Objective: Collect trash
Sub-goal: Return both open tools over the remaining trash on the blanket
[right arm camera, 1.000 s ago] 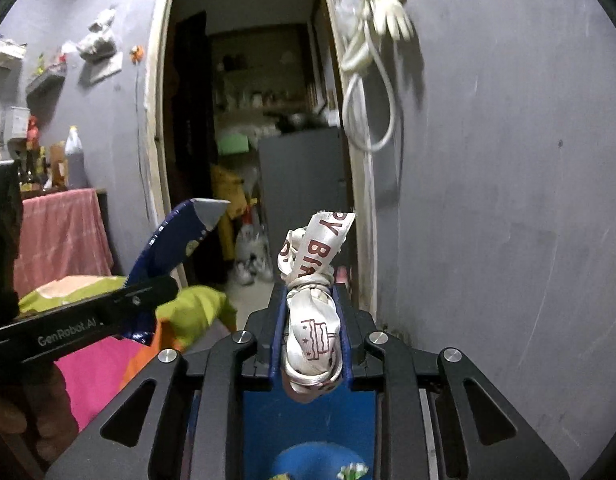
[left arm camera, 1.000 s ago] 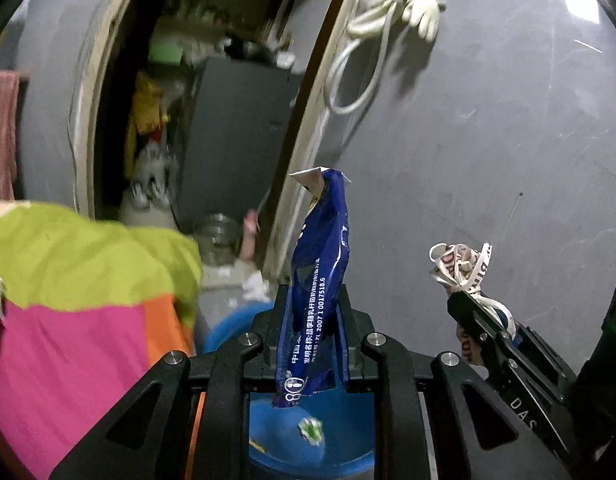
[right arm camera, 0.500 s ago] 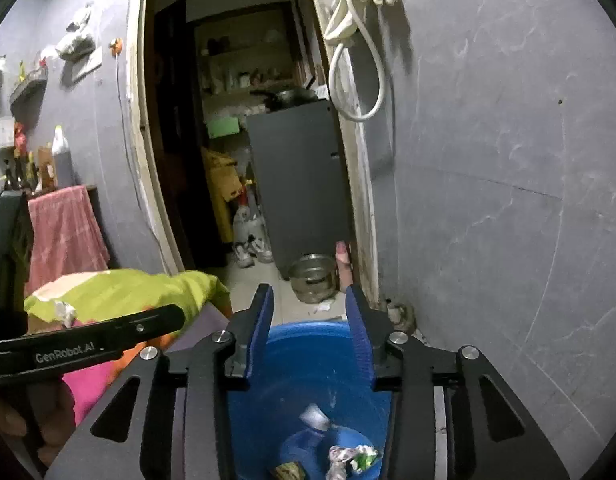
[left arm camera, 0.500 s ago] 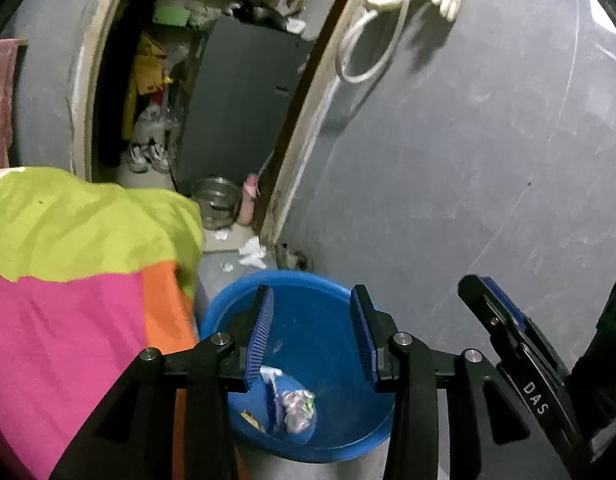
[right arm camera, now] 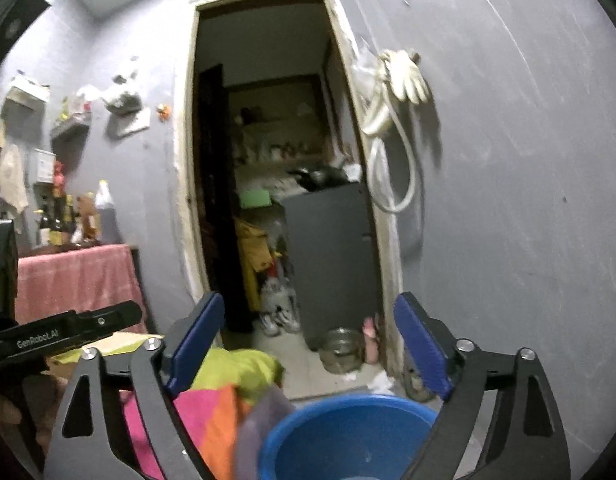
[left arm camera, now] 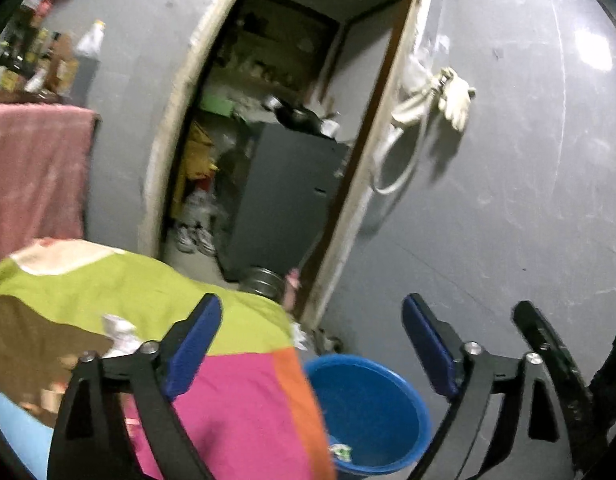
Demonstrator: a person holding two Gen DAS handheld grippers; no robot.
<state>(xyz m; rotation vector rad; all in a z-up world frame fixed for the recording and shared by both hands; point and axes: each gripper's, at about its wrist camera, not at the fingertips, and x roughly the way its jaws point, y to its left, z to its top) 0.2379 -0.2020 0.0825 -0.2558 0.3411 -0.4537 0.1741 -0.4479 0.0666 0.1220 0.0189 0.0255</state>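
Grey plaster walls surround an open doorway (left arm camera: 292, 152), and behind it a cluttered storage room is visible.

From the left wrist view, the left gripper (left arm camera: 312, 344) has its blue pads spread wide with nothing between them, so it is released. It hangs over the edge of a bed cover (left arm camera: 212, 320) in green, pink and orange. Low and to the right stands the blue bucket (left arm camera: 408, 396), on the floor just beside the cover's corner and near the wall. I judge it stands there so that trash from the bed can be dropped in without walking. A small crumpled scrap (left arm camera: 341, 451) lies inside it near the bottom. On the cover, beside the left finger, a whitish crumpled piece (left arm camera: 122, 334) remains; it looks like trash not yet collected, though blur makes this uncertain. At the far right edge, part of the right gripper is seen, but its opening cannot be told here.

From the right wrist view, the right gripper (right arm camera: 308, 348) is also wide apart and carries nothing. It points toward the doorway, and the bucket (right arm camera: 308, 420) is directly below its fingers, rim facing up. The left gripper (right arm camera: 88, 326) enters from the left side. A white glove and hose (right arm camera: 396, 120) hang on the wall, apart from the task.
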